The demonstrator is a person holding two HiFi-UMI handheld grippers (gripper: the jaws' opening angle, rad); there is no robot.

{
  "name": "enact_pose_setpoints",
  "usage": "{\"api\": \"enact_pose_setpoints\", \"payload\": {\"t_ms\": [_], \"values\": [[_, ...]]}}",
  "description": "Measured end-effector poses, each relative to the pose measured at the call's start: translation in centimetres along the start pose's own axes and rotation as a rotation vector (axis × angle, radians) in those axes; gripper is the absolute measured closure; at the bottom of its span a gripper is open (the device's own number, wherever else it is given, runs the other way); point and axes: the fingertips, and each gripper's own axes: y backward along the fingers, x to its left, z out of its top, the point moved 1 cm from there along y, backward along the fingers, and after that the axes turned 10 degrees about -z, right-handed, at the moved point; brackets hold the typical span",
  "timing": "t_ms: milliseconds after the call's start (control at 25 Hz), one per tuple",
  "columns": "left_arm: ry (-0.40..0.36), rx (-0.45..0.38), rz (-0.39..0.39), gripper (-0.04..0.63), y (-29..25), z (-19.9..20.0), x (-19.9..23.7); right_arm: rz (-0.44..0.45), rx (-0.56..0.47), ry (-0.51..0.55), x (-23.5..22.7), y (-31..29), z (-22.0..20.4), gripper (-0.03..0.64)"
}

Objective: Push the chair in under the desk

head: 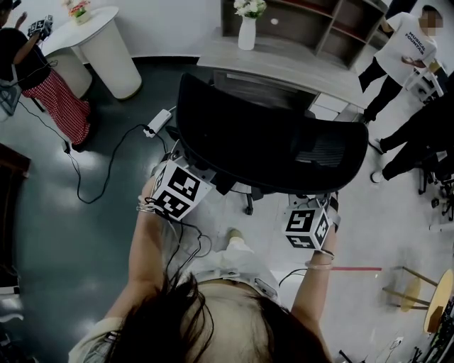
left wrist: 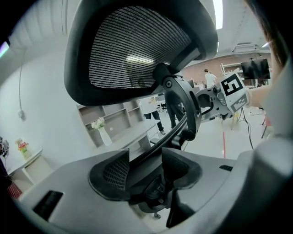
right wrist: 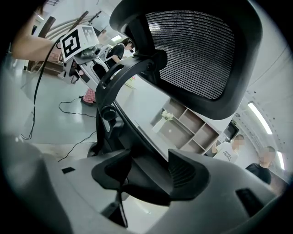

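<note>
The black mesh-backed office chair (head: 269, 142) stands right in front of me, its back towards me, facing the grey desk (head: 284, 64). My left gripper (head: 177, 190) is at the left side of the chair, below the backrest; my right gripper (head: 308, 227) is at the right side. In the left gripper view the left gripper (left wrist: 146, 167) has its pads closed round a black curved bar of the chair's frame (left wrist: 171, 137). In the right gripper view the right gripper (right wrist: 151, 171) holds a like bar (right wrist: 132, 137). The mesh backrest (left wrist: 137, 45) (right wrist: 201, 50) rises above both.
A white vase of flowers (head: 247, 32) stands on the desk, shelves (head: 319, 21) behind it. A white round table (head: 106, 49) and a person (head: 42, 78) are at far left. A power strip and cable (head: 159, 122) lie on the floor. People (head: 404, 49) stand at right; a wooden stool (head: 425, 294) is nearby.
</note>
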Motion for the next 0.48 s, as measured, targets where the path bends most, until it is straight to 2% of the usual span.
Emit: {"api": "enact_pose_setpoints", "payload": {"t_ms": [480], "values": [[0.007, -0.004, 0.015, 0.376, -0.8, 0.1, 0.9, 0.013, -0.017, 0.010, -0.5, -1.4, 0.1, 0.377]]}}
